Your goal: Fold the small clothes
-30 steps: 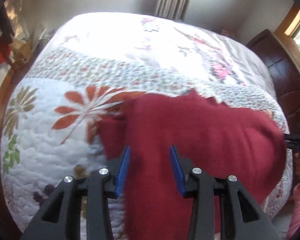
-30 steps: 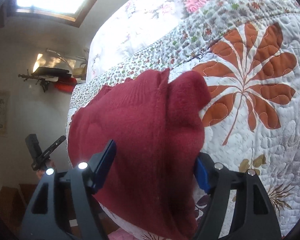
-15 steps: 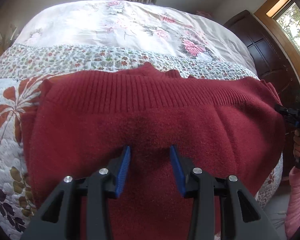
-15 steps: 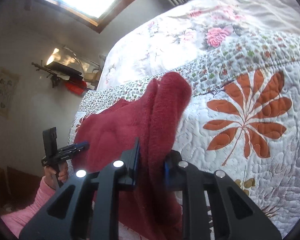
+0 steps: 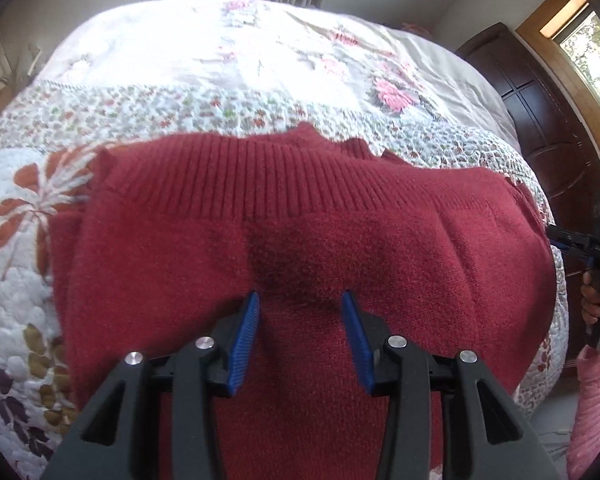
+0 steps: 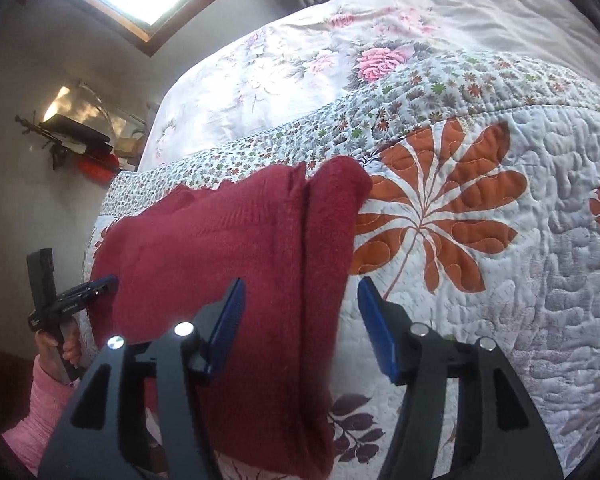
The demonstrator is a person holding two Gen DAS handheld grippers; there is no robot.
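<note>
A dark red knit sweater (image 5: 300,232) lies folded on the quilt, its ribbed band running across the far side. My left gripper (image 5: 300,296) hovers open over the sweater's middle, holding nothing. In the right wrist view the sweater (image 6: 228,264) shows a doubled fold along its right edge. My right gripper (image 6: 300,284) stands open astride that edge, one finger over the cloth and one over the quilt. Each gripper also shows in the other's view: the right gripper (image 5: 568,240) at the sweater's right side, the left gripper (image 6: 96,286) at its left.
The sweater rests on a bed with a floral quilt (image 6: 480,240) and a pale flowered cover (image 5: 240,60) beyond. A dark wooden cabinet (image 5: 540,112) stands right of the bed. A hand in a pink sleeve (image 6: 40,400) holds the left gripper.
My right gripper, shut on the sweater's raised edge half a second ago, has opened and that edge now lies flat. The left gripper stayed open over the sweater.
</note>
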